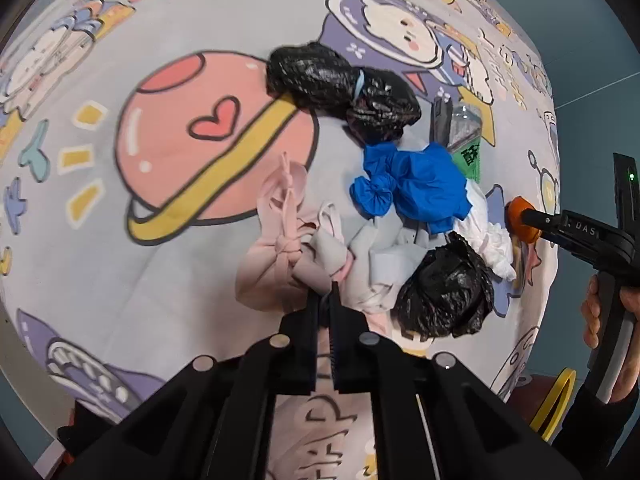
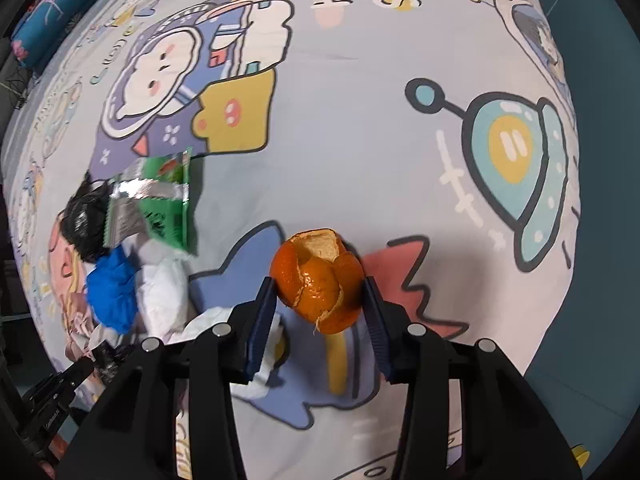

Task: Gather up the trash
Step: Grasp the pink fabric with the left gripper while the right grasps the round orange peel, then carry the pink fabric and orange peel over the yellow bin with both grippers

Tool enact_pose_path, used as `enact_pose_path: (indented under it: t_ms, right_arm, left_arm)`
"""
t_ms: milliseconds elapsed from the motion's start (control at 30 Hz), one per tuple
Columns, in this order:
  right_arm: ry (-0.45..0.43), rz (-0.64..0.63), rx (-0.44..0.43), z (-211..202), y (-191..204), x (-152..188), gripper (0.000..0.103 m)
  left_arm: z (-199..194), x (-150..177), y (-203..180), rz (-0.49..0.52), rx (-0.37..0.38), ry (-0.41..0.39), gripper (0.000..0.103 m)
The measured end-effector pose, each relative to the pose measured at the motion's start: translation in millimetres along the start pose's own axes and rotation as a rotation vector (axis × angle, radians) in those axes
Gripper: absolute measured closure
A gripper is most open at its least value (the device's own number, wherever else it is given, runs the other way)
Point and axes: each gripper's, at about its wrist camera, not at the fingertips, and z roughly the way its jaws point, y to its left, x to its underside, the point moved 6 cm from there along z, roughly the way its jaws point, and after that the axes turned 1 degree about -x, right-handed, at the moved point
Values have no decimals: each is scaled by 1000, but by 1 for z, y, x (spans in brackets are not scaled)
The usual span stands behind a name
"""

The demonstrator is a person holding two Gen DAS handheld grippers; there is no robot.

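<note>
Surface: a bed sheet (image 2: 360, 128) printed with space cartoons carries all the trash; there is no desk here.

Left tool (image 1: 332, 300): pressed together at lower centre of the left wrist view, pinching a fold of the pink bag (image 1: 280, 256) just below its knotted tie.

Right tool (image 2: 320, 300): pointing down over the orange peel (image 2: 318, 280) at lower centre of the right wrist view. The blue pads (image 2: 262, 316) stand on either side of the peel, touching or nearly so. Whether they press firmly yet cannot be told.

Task items, left wrist view: black bag (image 1: 340, 84) at upper centre; blue glove (image 1: 412, 184) at centre right; white tissue (image 1: 492, 236) beside it; a second black wad (image 1: 444, 292) at lower right; the green wrapper (image 1: 466, 152) partly hidden behind the glove.

Step in hand (judgement): secure both picks, the pink bag on the left and the peel on the right.

Technique, peel: the shell is hollow and split. Close only until it stops sliding; more force is likely to fold it or shed a segment. Keep the pads across the widest part.

Technique, bag: the thin film may slip. A bite nearer the knot should hold better.

Lift: raise each item straight up so that the neighbouring tissue is not dragged along.

Risk: the sheet is soft, and a pad tip may catch the cloth. Check for this before lifting.

Bin: none is plainly in view.
</note>
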Motion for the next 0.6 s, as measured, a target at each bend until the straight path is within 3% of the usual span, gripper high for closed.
enact_pose_path:
  t_ms: [600]
  right_arm:
    - [-60, -49, -124, -71, 8, 56, 63]
  left_arm:
    - [-72, 30, -7, 72, 59, -78, 99]
